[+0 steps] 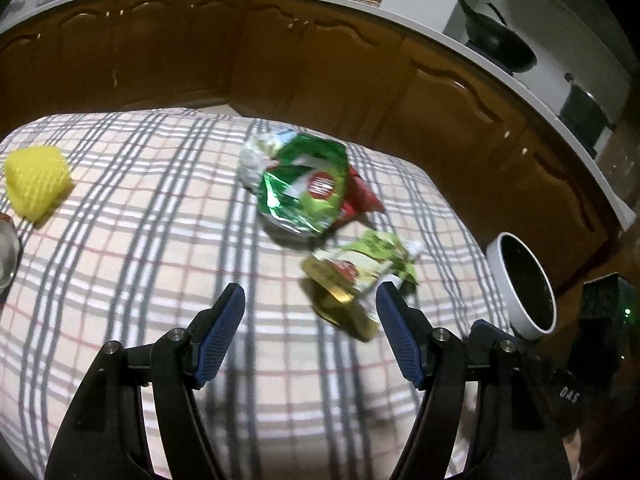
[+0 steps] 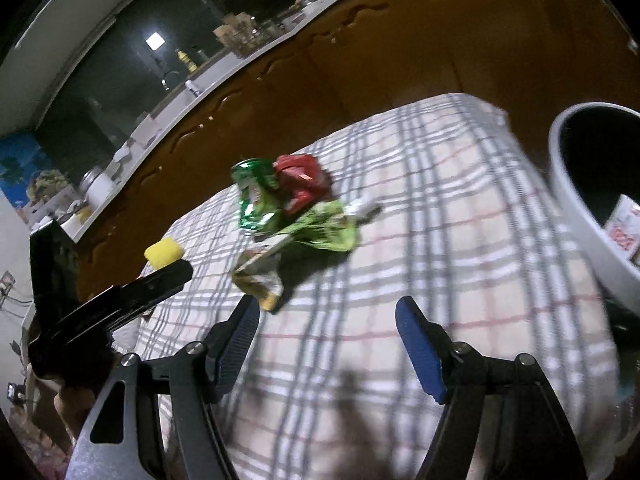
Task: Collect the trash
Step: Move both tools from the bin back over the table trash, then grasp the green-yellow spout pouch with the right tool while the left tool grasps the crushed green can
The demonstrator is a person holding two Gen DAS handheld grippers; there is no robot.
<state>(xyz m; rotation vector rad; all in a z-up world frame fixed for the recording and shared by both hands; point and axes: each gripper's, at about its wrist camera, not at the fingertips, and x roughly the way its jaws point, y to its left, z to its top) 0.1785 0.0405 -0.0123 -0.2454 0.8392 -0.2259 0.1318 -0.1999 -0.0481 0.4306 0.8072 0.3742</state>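
Both wrist views angle down, close over the plaid tablecloth [image 1: 120, 264]; both share its wrappers [image 2: 288, 208].

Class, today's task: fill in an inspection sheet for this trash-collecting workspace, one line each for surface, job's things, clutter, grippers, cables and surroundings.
Surface: plaid tablecloth over the table.
Job's things: green foil wrapper overlapping a red wrapper; lime-green packet nearer the grippers; white bin off the table edge, a carton already inside.
Clutter: yellow foam net at the far side; a metal object at the left edge, too cropped to name.
Grippers: left gripper and right gripper both open, holding nothing.
Cables: nothing seen.
Surroundings: brown cabinets under a white counter; black wok on it.
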